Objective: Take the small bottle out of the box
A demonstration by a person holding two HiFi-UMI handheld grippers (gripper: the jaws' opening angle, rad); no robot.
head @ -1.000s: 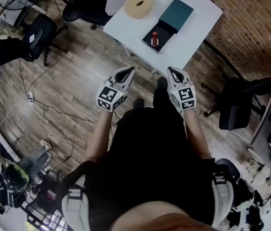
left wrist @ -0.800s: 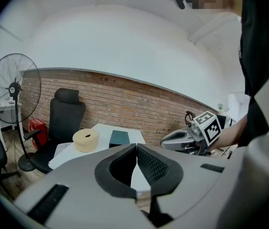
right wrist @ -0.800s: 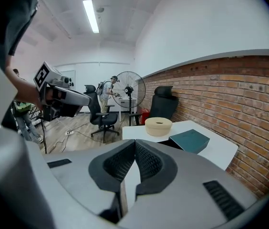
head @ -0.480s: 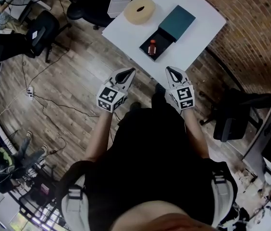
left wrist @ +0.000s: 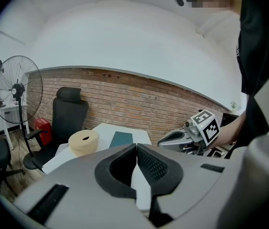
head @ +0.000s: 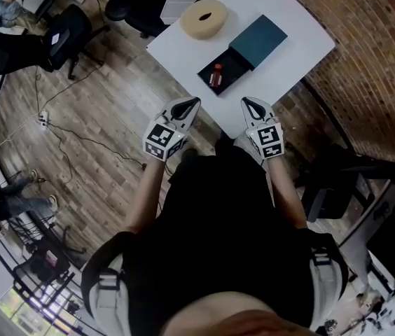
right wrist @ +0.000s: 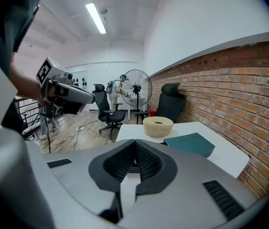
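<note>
Left gripper (head: 193,103) and right gripper (head: 246,102) have neared the white table (head: 288,12), jaws clenched empty; only the head view shows the small red bottle (head: 216,75) in the open black box (head: 234,63). Both gripper views catch the flat teal lid (left wrist: 121,139) instead.

Table (head: 292,16) was white, and on it sat a black box (head: 234,65) with a red-orange small bottle (head: 216,75), a dark teal lid (head: 258,40), a cream-beige roll (head: 203,17) and a white tray (head: 178,5). Left gripper (head: 192,102) and right gripper (head: 248,102) were light grey with black ribbed pads, and each cube had black-and-white square markers. Floor (head: 106,110) was grey-brown wood planks, wall (head: 365,40) was red-brown brick with pale mortar lines, office chair (head: 68,30) was black, and the person's top (head: 218,222) was black.
</note>
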